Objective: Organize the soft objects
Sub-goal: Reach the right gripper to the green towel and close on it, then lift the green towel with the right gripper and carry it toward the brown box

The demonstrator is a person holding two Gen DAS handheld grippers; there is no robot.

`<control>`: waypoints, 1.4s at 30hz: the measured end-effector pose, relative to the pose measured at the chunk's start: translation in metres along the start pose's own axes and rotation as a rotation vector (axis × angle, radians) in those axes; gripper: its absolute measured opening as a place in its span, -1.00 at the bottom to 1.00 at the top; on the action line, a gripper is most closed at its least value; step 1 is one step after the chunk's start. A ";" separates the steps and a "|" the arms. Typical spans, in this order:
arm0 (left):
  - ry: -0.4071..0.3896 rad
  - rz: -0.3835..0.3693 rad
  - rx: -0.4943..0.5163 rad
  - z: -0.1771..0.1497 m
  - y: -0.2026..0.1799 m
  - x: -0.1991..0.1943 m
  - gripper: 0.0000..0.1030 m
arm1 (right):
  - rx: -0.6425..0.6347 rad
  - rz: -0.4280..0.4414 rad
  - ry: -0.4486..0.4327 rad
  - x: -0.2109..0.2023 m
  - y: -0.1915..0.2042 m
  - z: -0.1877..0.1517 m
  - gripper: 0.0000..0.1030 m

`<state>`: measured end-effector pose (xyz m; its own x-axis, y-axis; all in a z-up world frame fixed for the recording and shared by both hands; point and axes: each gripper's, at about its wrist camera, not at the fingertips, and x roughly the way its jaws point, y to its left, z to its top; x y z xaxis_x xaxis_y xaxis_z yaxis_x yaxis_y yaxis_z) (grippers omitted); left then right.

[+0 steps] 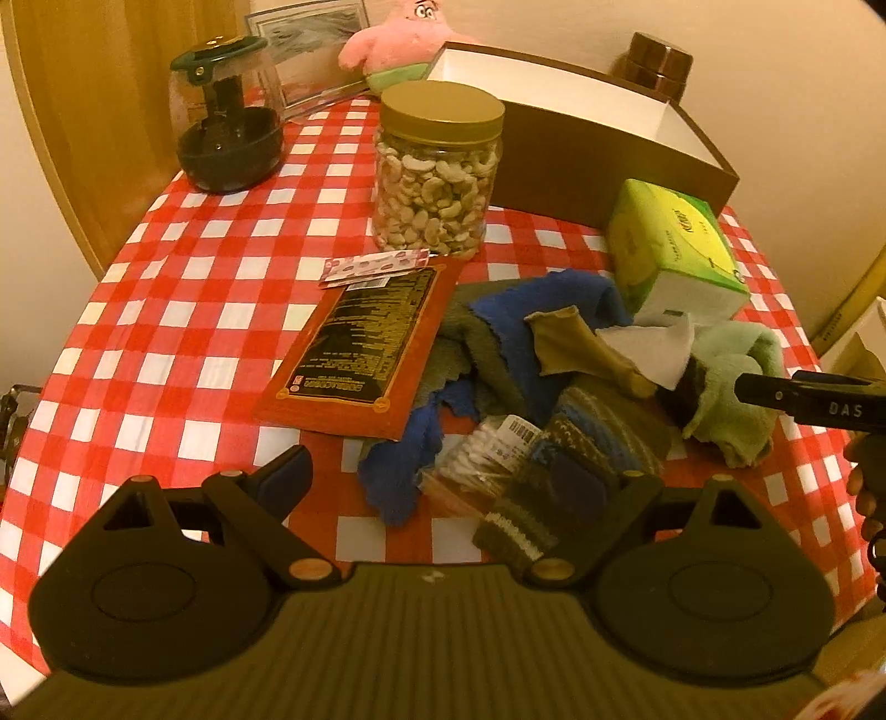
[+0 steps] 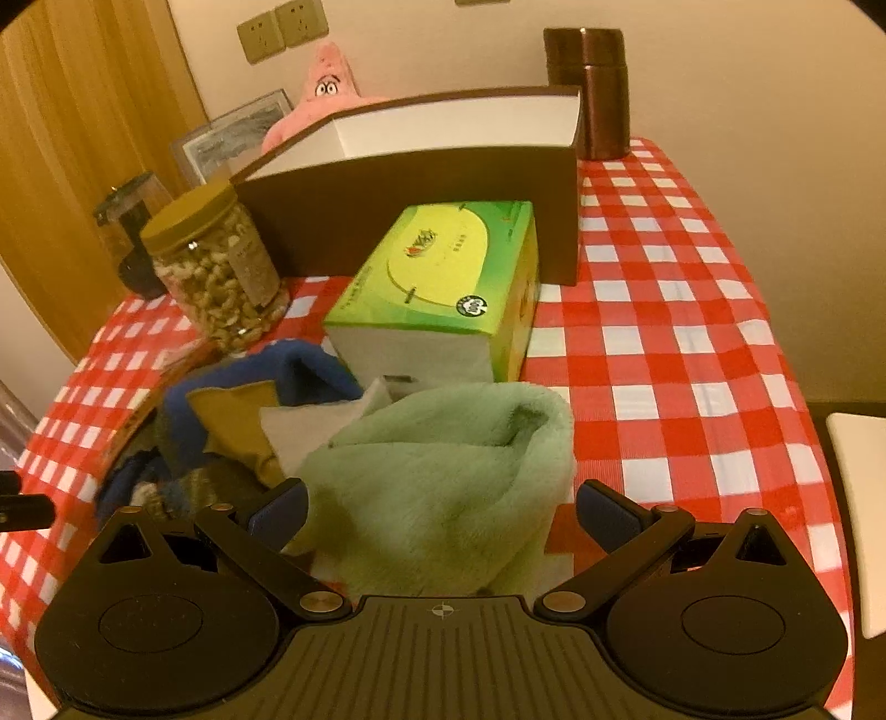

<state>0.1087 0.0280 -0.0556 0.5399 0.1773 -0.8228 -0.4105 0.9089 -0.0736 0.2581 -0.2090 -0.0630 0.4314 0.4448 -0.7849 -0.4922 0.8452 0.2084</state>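
A pile of soft things lies on the checked tablecloth: a light green fleece cloth [image 2: 443,476], a blue cloth [image 1: 554,302], an olive cloth [image 1: 470,343], a mustard cloth [image 1: 559,343], a white tissue [image 1: 653,343] and a striped knit sock [image 1: 554,487]. My right gripper [image 2: 440,518] is open, its fingers either side of the green cloth [image 1: 731,387]; it enters the left wrist view from the right [image 1: 747,387]. My left gripper [image 1: 470,482] is open above the sock and blue cloth. An open brown box [image 1: 609,149] with a white inside stands behind.
A jar of cashews [image 1: 437,171], a green tissue box [image 1: 675,243], a red snack packet [image 1: 365,349], a cotton swab pack [image 1: 482,454], a dark glass pot [image 1: 227,116], a pink plush toy [image 1: 404,39] and brown flasks [image 2: 592,88] stand around.
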 end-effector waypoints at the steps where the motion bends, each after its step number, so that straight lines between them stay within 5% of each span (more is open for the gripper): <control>1: 0.003 0.004 -0.005 0.000 0.000 0.001 0.79 | -0.004 0.001 0.006 0.004 -0.002 0.001 1.00; 11: 0.026 0.052 -0.041 -0.003 -0.005 0.006 0.79 | -0.067 0.004 0.053 0.041 -0.008 0.000 0.94; 12: 0.027 0.055 -0.043 -0.003 -0.005 0.006 0.78 | -0.074 0.007 0.050 0.041 -0.008 0.000 0.66; 18: 0.025 0.074 -0.044 -0.005 -0.012 0.005 0.75 | -0.122 0.025 0.031 0.035 -0.015 -0.002 -0.12; 21: 0.020 0.070 -0.026 -0.005 -0.020 0.007 0.71 | -0.132 0.043 0.014 0.026 -0.018 -0.001 -0.34; 31: -0.006 -0.006 0.091 0.002 -0.067 0.021 0.51 | -0.080 0.080 -0.078 -0.017 -0.037 0.005 -0.43; 42: -0.047 -0.020 0.461 0.002 -0.147 0.067 0.32 | 0.060 0.051 -0.123 -0.051 -0.077 0.008 -0.43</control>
<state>0.2064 -0.0925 -0.0989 0.5813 0.1650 -0.7968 -0.0355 0.9834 0.1778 0.2800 -0.2942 -0.0347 0.4985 0.5175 -0.6955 -0.4716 0.8350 0.2834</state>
